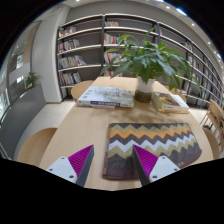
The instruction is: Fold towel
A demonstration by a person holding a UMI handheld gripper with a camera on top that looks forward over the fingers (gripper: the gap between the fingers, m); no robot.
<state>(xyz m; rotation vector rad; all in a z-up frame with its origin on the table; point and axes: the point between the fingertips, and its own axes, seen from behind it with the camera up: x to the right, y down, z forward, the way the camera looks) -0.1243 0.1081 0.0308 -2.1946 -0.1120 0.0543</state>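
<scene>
A zigzag-patterned towel in orange, olive, pink and brown lies flat on the light wooden table. My gripper is open above the table's near side. Its left finger is over bare wood to the left of the towel. Its right finger is over the towel's near edge. The towel's near left corner lies between the fingers. Nothing is held.
A potted green plant stands at the back of the table. An open book or magazine lies to its left and another book to its right. Bookshelves line the far wall. A chair is on the right.
</scene>
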